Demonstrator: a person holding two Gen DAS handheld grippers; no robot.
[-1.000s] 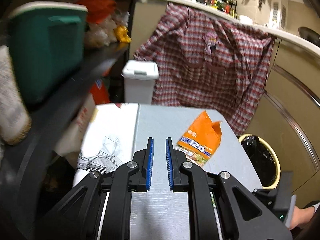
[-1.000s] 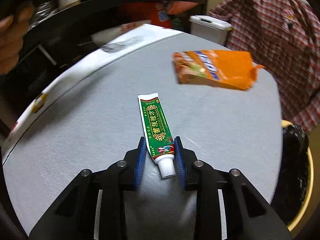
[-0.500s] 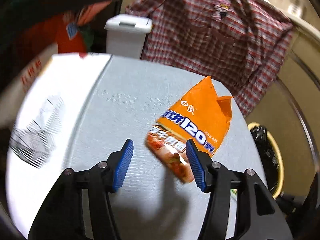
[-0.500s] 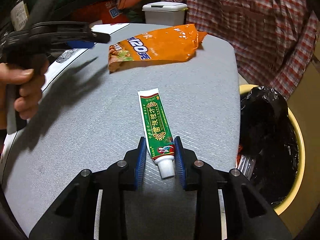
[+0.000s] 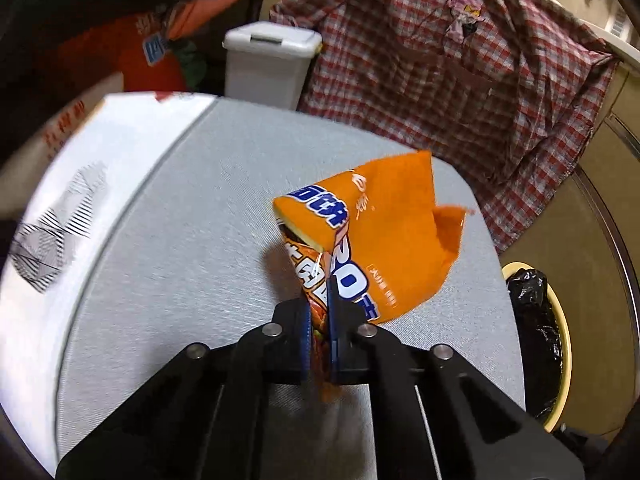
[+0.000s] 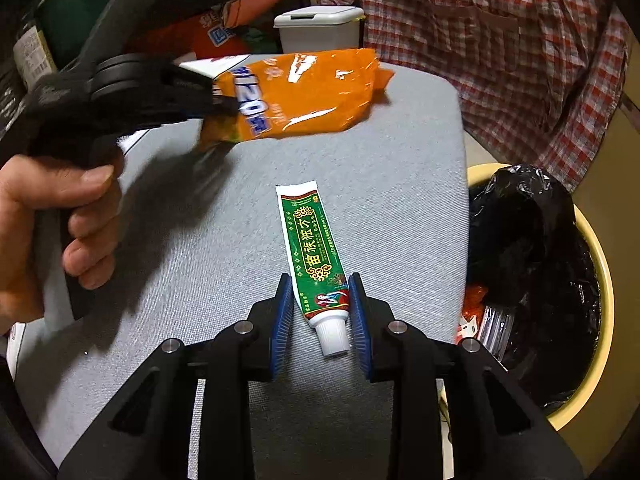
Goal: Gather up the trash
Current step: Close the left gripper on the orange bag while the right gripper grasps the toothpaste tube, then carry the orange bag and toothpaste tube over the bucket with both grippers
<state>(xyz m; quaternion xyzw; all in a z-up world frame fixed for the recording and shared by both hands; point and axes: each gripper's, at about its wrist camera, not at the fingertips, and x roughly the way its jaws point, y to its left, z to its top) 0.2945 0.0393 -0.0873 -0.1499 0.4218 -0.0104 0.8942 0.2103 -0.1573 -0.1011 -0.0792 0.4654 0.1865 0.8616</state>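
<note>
On the grey table point(image 6: 192, 216), with the bag-lined bin point(image 6: 592, 264) beside its right edge, the left gripper point(image 5: 318, 336) pinches the orange wrapper point(image 5: 384, 232) near the far edge — the right gripper point(image 6: 320, 312), part-open, straddles the toothpaste tube point(image 6: 310, 248) mid-table.

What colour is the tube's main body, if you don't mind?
Green with gold lettering; the tube shows best in the right wrist view.

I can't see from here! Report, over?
Left gripper shut on orange wrapper. Right gripper straddles green tube. Yellow bin unobstructed.
</note>
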